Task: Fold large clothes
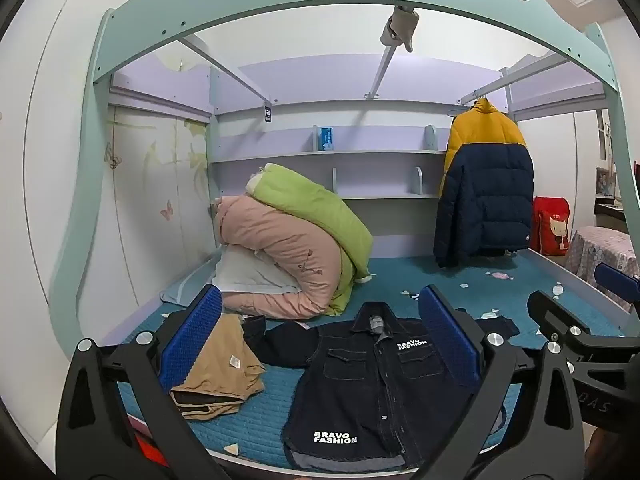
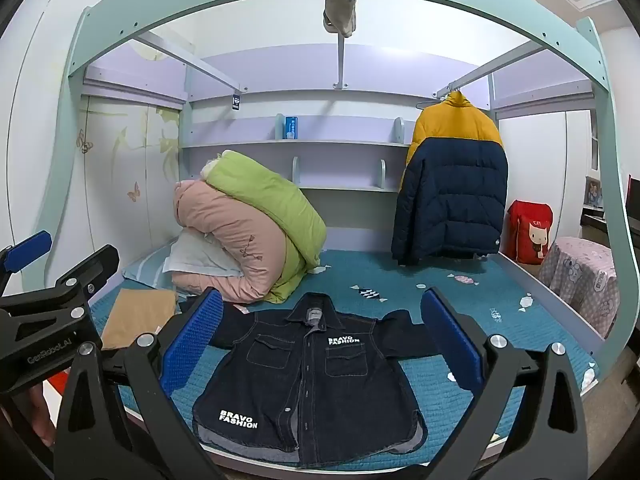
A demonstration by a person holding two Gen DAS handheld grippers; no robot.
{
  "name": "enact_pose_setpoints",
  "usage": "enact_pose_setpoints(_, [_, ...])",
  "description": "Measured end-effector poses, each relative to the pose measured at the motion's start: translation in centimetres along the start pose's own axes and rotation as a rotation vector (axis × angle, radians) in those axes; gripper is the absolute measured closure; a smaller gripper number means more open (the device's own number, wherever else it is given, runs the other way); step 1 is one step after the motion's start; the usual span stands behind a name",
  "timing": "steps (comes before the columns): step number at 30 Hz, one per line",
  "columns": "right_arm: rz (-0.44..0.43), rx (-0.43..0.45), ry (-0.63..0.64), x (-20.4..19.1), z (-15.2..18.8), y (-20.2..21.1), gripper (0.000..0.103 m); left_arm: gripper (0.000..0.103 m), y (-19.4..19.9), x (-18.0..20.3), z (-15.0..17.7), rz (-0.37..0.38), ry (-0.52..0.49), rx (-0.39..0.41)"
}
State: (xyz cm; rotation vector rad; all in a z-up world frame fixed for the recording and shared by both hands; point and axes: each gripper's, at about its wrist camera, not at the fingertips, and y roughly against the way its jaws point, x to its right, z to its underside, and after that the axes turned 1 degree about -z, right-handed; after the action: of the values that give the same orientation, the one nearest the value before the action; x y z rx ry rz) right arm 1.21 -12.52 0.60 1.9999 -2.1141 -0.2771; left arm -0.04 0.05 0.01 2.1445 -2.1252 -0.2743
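Here, left to right:
Tan folded garment (image 1: 218, 372): on the teal bedspread (image 1: 260, 420), just left of the jacket, partly behind the left tongs' left pad.
Denim jacket (image 2: 312, 376): laid flat, front up, buttoned, collar away from the cameras, sleeves spread sideways, hem at the near bed edge; "BRAVO FASHION" printed on chest and hem.
Left gripper (image 1: 318, 344): spread wide, nothing pinched, poised above the jacket's collar and left half, apart from the cloth, tipped slightly downward.
Right gripper (image 2: 322, 340): likewise spread wide, empty, framing the jacket's chest between blue pads, clear of the fabric, tipped slightly downward.
Behind: pink and green quilts (image 2: 256, 240) piled at back left; yellow-and-navy puffer coat (image 2: 452, 184) hanging at back right.
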Motion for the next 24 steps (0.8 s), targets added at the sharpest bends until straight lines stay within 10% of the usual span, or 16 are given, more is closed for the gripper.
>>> enact_pose_setpoints(24, [-0.004,0.010,-0.001,-0.01,0.27,0.26,0.007,0.005,0.57,0.38,-0.02,-0.003,-0.013,0.003])
